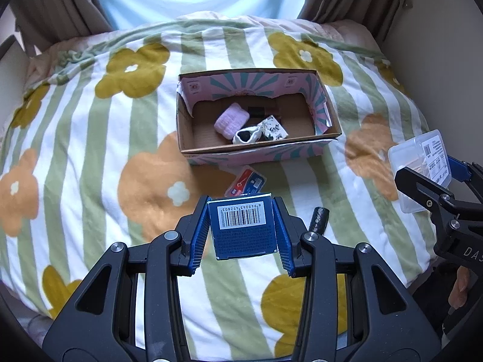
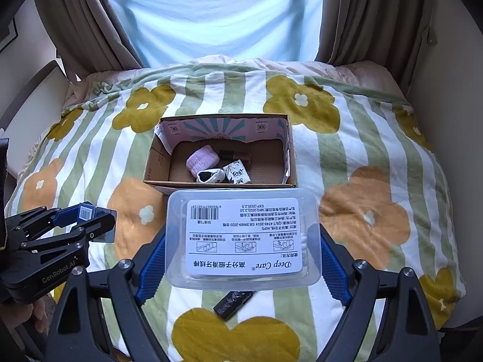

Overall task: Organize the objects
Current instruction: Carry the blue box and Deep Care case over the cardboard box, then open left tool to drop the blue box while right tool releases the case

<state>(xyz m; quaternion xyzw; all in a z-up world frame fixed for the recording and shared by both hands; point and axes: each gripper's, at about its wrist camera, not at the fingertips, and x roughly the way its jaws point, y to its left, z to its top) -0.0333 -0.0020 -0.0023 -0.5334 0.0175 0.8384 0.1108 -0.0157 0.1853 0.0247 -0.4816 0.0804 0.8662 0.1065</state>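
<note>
Blue box (image 1: 244, 229) clamped btwn left fingers (image 1: 199, 235); clear plastic case (image 2: 243, 238) pinched btwn right fingers (image 2: 151, 268).

Location: a bedroom in a home. The work surface is a bed covered by a soft blanket (image 2: 347, 163) with green and white stripes and large yellow and orange flowers. A pale quilted cover (image 2: 347, 72) shows beyond the blanket at the far edge. Behind the bed, brown curtains (image 2: 90, 24) hang on both sides of a window screened by a light blue sheer panel (image 2: 217, 15), with daylight passing through. Plain pale walls (image 2: 446, 90) close in the bed on both sides. A framed picture (image 2: 7, 34) hangs on the left wall.
</note>
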